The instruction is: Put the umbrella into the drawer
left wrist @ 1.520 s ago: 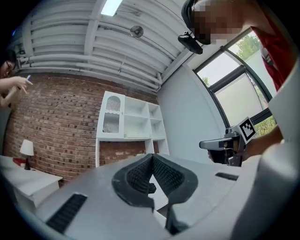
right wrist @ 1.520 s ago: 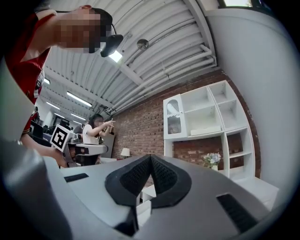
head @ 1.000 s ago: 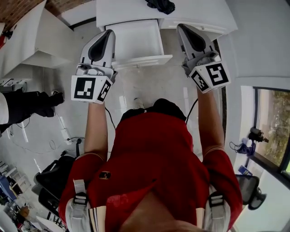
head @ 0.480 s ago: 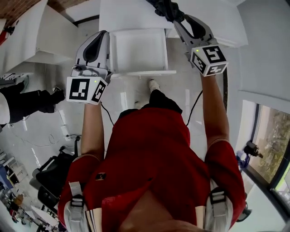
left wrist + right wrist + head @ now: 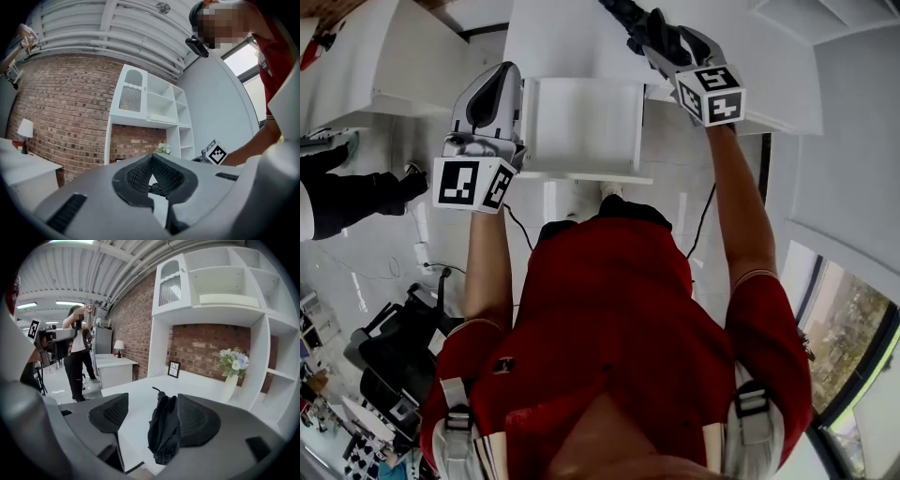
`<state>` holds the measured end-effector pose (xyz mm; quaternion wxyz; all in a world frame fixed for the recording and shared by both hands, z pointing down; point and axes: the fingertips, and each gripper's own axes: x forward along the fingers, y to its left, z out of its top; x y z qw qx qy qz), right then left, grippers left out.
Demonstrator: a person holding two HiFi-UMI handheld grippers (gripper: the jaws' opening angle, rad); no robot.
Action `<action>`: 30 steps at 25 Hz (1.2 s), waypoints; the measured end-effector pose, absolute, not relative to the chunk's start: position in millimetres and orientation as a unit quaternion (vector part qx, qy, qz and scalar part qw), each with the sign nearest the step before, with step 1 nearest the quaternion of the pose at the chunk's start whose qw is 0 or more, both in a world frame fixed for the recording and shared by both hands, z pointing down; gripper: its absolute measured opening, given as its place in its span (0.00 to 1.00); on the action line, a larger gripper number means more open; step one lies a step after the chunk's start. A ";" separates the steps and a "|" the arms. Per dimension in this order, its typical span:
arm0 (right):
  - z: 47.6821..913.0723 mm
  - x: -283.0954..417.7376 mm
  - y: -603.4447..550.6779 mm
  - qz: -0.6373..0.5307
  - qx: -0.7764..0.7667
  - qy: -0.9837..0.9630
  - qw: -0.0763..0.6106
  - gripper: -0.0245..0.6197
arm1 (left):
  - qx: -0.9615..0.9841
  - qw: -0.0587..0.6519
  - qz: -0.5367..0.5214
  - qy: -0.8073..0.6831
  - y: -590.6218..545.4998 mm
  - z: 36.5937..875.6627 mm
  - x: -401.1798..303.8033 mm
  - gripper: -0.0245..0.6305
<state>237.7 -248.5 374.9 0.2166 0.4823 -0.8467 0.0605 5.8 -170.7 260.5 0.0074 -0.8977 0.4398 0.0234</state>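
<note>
A folded black umbrella (image 5: 164, 430) lies on the white cabinet top (image 5: 140, 399), also seen at the upper edge of the head view as the umbrella (image 5: 623, 11). My right gripper (image 5: 152, 404) reaches over it with the jaws opening. The umbrella sits between them, close beside the right pad (image 5: 199, 420), with a gap to the left pad. In the head view the right gripper (image 5: 654, 39) is over the cabinet top. Below it the white drawer (image 5: 581, 174) stands pulled out and bare inside. My left gripper (image 5: 506, 73) hovers at the drawer's left side, shut and holding nothing, as the left gripper (image 5: 151, 158) view also shows.
A vase of flowers (image 5: 232, 369) and a small picture frame (image 5: 174, 369) stand at the back of the cabinet top. A person in black (image 5: 77, 357) stands by a white desk (image 5: 115, 366) to the left. A dark chair (image 5: 394, 361) sits behind me on the floor.
My right gripper has moved forward from beside the drawer to the umbrella on the cabinet top, and its jaws have opened. The left gripper has shifted slightly along the drawer's left side.
</note>
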 end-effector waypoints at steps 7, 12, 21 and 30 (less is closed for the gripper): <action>434.1 251.3 -299.5 0.103 0.450 -0.843 0.276 0.56 | -0.884 0.004 0.001 0.467 -194.2 273.7 19.3 0.05; 472.8 255.8 -323.0 0.133 0.427 -0.835 0.320 0.58 | -0.873 -0.003 -0.013 0.488 -206.4 282.9 21.8 0.05; 535.4 266.4 -335.5 0.187 0.382 -0.812 0.400 0.59 | -0.858 -0.011 -0.032 0.513 -216.9 297.2 27.3 0.05; 549.6 267.5 -331.4 0.208 0.362 -0.793 0.444 0.52 | -0.845 -0.016 -0.042 0.533 -214.5 300.8 15.4 0.05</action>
